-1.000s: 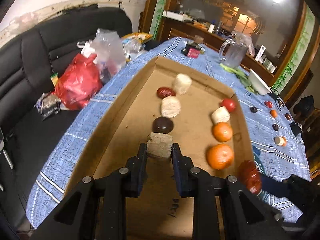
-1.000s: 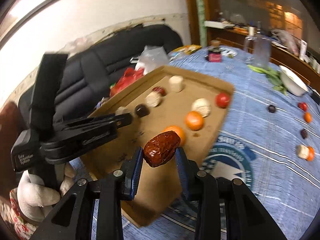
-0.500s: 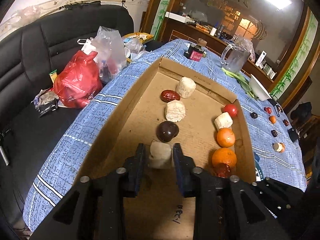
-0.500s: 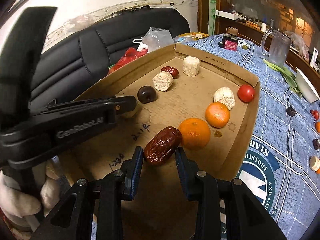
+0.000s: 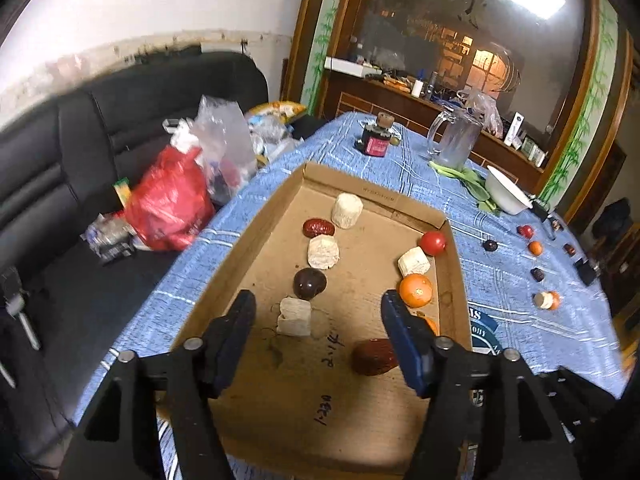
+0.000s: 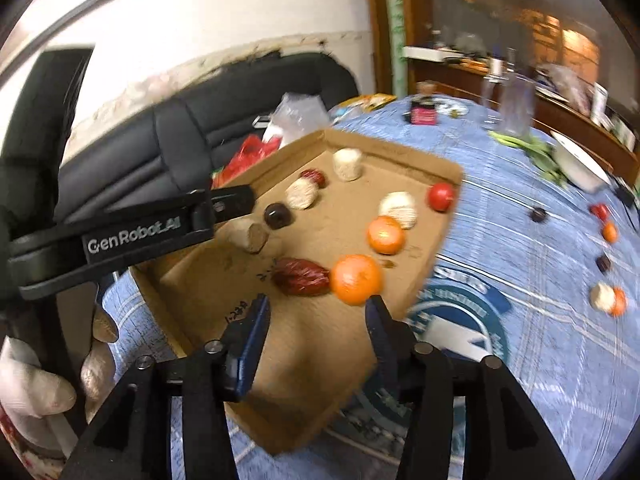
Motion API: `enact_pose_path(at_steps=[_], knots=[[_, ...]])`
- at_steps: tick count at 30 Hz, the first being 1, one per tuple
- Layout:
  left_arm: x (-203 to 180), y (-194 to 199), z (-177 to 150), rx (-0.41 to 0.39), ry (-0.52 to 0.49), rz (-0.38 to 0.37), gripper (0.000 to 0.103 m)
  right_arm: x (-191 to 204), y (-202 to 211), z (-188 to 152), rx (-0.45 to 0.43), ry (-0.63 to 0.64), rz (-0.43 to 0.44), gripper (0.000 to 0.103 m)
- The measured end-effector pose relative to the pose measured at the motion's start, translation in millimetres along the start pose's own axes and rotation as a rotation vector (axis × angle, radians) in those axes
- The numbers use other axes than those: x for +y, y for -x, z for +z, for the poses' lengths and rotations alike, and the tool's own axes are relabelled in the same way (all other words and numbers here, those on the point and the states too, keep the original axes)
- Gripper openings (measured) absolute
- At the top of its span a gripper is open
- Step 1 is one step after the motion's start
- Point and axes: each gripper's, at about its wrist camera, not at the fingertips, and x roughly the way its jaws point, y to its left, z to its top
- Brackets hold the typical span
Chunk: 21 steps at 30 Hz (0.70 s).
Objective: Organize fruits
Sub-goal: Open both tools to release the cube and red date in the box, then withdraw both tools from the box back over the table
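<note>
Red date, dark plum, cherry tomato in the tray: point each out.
red date (image 6: 301, 277), right wrist view, middle of its wrinkled skin
dark plum (image 5: 309, 283), left wrist view, rounded top
cherry tomato (image 5: 433, 243), left wrist view, glossy centre

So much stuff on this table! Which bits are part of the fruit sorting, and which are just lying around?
Part of the job:
- cardboard tray
- oranges
- red dates
- pale cut chunks
- tomato
- dark round fruit
- loose small fruits on the cloth

Just lying about:
- glass jug
- white bowl
- red bag
- small jar
</note>
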Motion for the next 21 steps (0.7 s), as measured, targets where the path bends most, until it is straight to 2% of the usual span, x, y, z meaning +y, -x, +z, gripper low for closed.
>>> enact_pose_path(at_steps=[2, 5, 10, 14, 21], knots=[[-17.2, 8.5, -3.7, -0.021, -0.051, 0.040, 0.074, -12.6, 12.1, -4.5, -0.023, -0.056, -0.019, 0.055], [-41.2, 20.5, -11.8, -0.043, -0.114, 0.051, 0.081, -31.2, 26.8, -12.1, -0.053, -0.123, -0.063, 0.057], [-80.0, 35.5, -24.4, -0.067, -0.216, 0.073, 0.081, -56.7, 49.1, -26.8, -0.081, -0.193, -0.136, 0.059], [-110.5, 47.1, -32.7, -0.099, -0.296, 0.095, 0.082, -72.5, 63.4, -37.7, -0.099, -0.229, -0.148, 0.059], [-139.4, 59.4, -41.6, -0.135, -0.354, 0.115, 0.082, -94.8, 79.2, -54.3, -0.119, -0.280, -0.164, 0.062]])
